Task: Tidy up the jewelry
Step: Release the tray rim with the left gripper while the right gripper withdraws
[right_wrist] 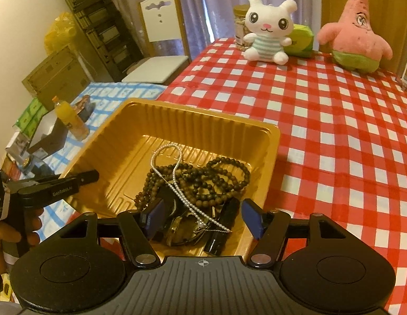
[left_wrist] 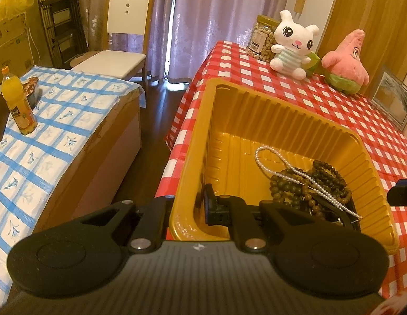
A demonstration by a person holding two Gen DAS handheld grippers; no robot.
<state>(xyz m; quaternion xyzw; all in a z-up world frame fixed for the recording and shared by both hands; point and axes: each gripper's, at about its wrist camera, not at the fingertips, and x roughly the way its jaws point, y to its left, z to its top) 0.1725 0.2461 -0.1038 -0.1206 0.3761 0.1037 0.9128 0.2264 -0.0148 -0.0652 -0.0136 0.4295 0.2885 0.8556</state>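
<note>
Nearest in the right wrist view is the right gripper (right_wrist: 201,216), its blue pads (right_wrist: 252,218) spread wide over the near end of the gold tray (right_wrist: 266,136). Nothing is pressed between them. One pad sits inside the tray beside the jewelry; the other hangs at the tray's near right corner.

The left gripper (left_wrist: 189,207) is clamped on the tray's near left wall, one finger outside and one inside, jaws drawn almost together on the thin plastic. In the right wrist view a hand (right_wrist: 9,233) holds that tool from the lower left.

Edges: the tray stands at the left edge of the table, on a red checked cloth (right_wrist: 334,120). Its left rim sits at or slightly past the drop. Beyond that edge lies a strip of dark floor (left_wrist: 156,110), then a low box under a blue patterned cloth (left_wrist: 59,120) carrying an orange drink bottle (left_wrist: 18,105). To the right of the tray the cloth is bare well back to a white rabbit plush (right_wrist: 267,34), a pink star plush (right_wrist: 357,34) and a nut jar (left_wrist: 264,38).

Task item: the jewelry lies heaped in the tray's near right part. Dark bead strands (right_wrist: 216,181) are coiled and tangled together. A thin pearl string (right_wrist: 174,168) loops across the bare ribbed tray floor and trails over the beads. Dark, glossy pieces lie under the heap near the front wall; their kind cannot be told.
</note>
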